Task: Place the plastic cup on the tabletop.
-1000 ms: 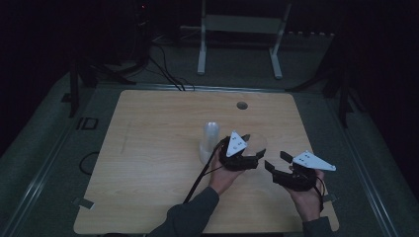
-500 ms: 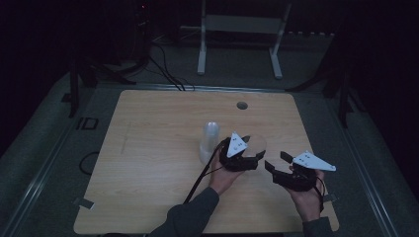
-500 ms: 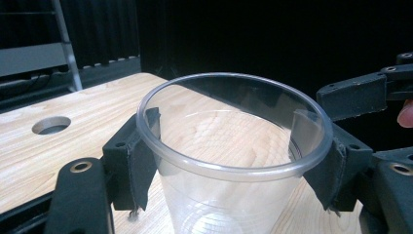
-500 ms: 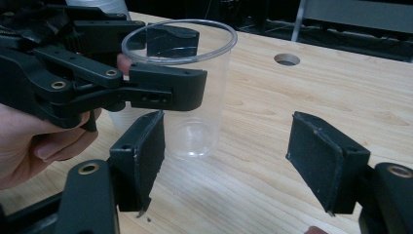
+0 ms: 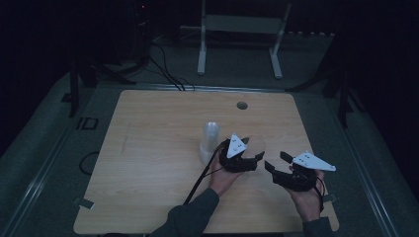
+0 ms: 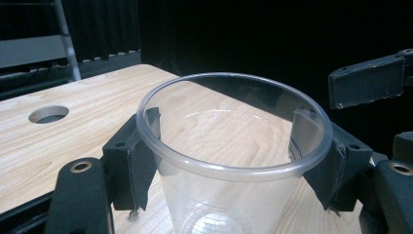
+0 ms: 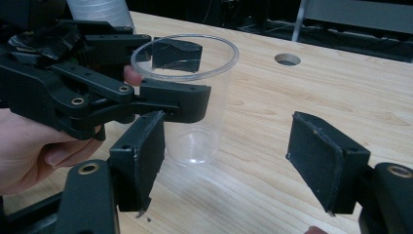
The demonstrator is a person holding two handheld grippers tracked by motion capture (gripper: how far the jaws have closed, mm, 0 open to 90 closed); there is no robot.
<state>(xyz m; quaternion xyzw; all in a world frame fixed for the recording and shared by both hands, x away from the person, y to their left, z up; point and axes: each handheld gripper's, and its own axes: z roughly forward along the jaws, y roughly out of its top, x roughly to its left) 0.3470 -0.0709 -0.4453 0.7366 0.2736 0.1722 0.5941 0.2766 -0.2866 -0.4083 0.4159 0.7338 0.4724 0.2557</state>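
Gripping a clear cup [image 6: 229, 161] upright on the wooden table [image 5: 148, 148], the left gripper [image 5: 241, 159] pressed both jaws against its sides. The right gripper [image 5: 279, 165] stood just beside it, jaws apart and empty

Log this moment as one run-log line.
left gripper: shut on clear plastic cup | right gripper: open, beside cup | stack of translucent cups: upright on wooden table

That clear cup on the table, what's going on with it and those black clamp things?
A person sits at a wooden table with hand-held tongs in each hand. The left tongs are closed around a clear plastic cup, one pad on each side just below its rim, and the cup stands upright. The right tongs are open beside it, holding nothing. A stack of pale cups stands just behind.
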